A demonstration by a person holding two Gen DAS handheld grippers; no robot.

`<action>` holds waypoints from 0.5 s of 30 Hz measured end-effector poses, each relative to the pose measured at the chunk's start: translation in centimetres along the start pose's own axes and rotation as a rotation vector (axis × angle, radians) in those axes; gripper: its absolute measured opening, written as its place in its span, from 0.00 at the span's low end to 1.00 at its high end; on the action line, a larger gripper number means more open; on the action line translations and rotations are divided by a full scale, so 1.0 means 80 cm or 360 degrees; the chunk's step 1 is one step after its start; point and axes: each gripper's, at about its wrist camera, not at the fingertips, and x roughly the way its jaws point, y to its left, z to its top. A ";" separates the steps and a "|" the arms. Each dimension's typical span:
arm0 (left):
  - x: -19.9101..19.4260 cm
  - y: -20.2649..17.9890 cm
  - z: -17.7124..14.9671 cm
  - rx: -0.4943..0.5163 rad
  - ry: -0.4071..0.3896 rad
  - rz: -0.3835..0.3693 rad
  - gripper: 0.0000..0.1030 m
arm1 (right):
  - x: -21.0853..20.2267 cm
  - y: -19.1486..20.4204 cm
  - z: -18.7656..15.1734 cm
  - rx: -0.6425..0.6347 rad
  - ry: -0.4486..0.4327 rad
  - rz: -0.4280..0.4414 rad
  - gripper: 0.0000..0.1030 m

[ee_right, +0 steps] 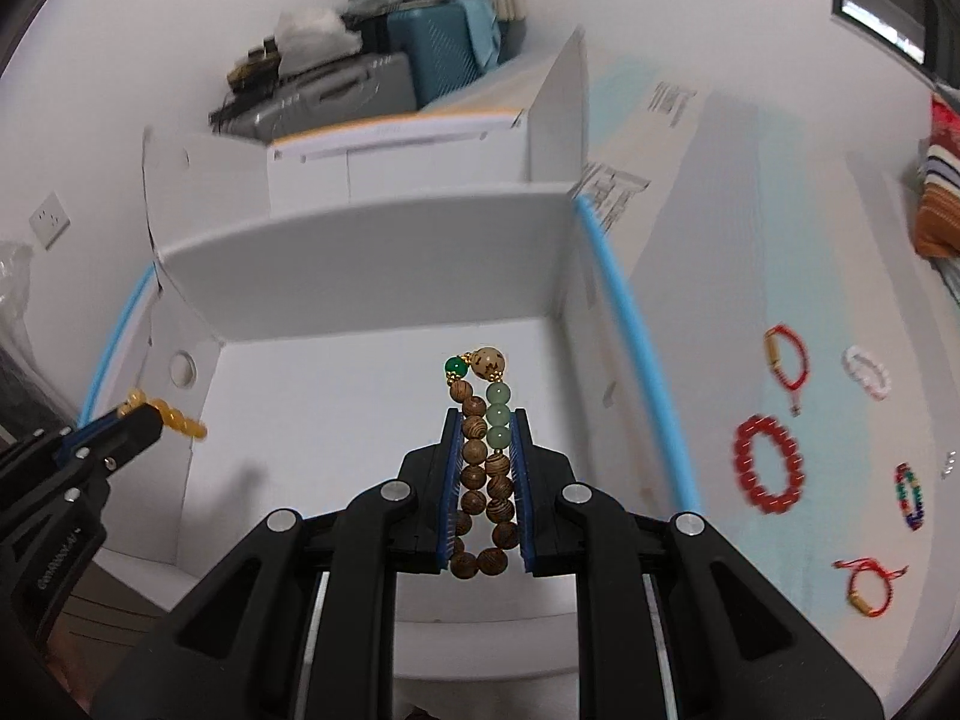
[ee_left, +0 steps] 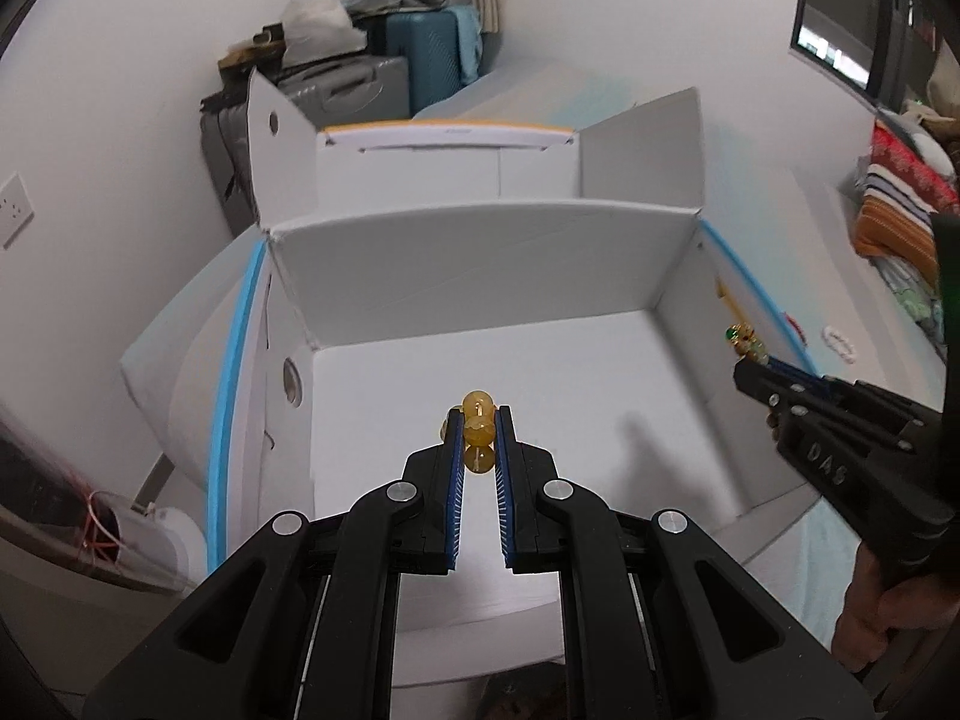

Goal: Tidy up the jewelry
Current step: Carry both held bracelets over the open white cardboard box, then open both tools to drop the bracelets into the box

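My left gripper (ee_left: 478,420) is shut on a yellow bead bracelet (ee_left: 478,433) and holds it above the white open box (ee_left: 480,276). It also shows in the right wrist view (ee_right: 135,417) with the yellow bracelet (ee_right: 174,417) at the box's left wall. My right gripper (ee_right: 485,420) is shut on a wooden bead bracelet with green beads (ee_right: 480,462), also over the box (ee_right: 372,264). In the left wrist view the right gripper (ee_left: 753,363) is at the box's right wall with the bracelet's green end (ee_left: 744,339) showing.
On the pale blue cloth right of the box lie a red bead bracelet (ee_right: 770,463), two red cord bracelets (ee_right: 786,360) (ee_right: 870,585), a white bracelet (ee_right: 866,371) and a multicoloured one (ee_right: 911,495). Suitcases (ee_left: 420,57) stand behind the box.
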 end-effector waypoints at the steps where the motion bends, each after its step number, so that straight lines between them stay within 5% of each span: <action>1: 0.003 0.001 -0.001 -0.0001 0.0011 0.0007 0.09 | 0.005 0.001 -0.002 0.0002 0.0013 -0.0002 0.14; 15: 0.072 0.011 -0.009 -0.0045 0.0263 0.0104 0.09 | 0.056 0.017 -0.005 -0.0030 0.0245 -0.0072 0.14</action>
